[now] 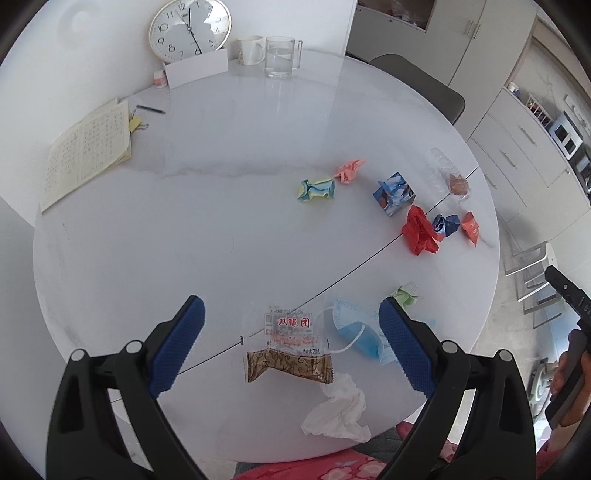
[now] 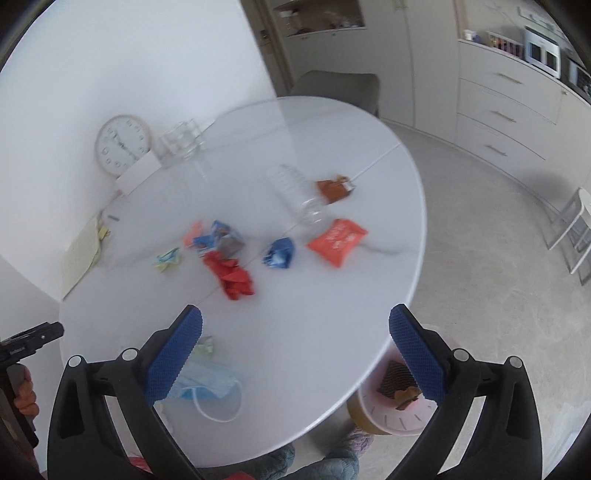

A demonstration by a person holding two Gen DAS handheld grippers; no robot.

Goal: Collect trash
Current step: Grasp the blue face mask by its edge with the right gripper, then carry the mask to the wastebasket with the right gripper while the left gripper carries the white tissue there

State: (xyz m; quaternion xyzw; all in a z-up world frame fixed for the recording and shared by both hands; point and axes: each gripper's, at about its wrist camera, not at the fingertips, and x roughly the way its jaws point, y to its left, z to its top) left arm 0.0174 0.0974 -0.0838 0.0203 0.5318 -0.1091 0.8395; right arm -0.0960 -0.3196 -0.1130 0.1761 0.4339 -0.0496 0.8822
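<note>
My left gripper (image 1: 291,314) is open above the near edge of the round white table (image 1: 184,240), over a clear snack wrapper (image 1: 288,343) with red print. A white tissue (image 1: 338,410) and a blue face mask (image 1: 360,334) lie beside it. My right gripper (image 2: 295,325) is open and empty over the table's near right edge. Farther out lie a red crumpled paper (image 2: 231,275), a blue wrapper (image 2: 279,253), an orange packet (image 2: 338,240), a clear plastic bottle (image 2: 295,195) and a brown wrapper (image 2: 334,188). A pink bin (image 2: 391,410) holding wrappers stands on the floor below.
A clock (image 1: 189,27), a white mug (image 1: 250,50) and a glass mug (image 1: 281,55) stand at the table's back. An open notebook (image 1: 86,151) and a pen (image 1: 149,109) lie at the left. A blue cube box (image 1: 394,194) sits mid-table. A grey chair (image 1: 417,83) stands behind.
</note>
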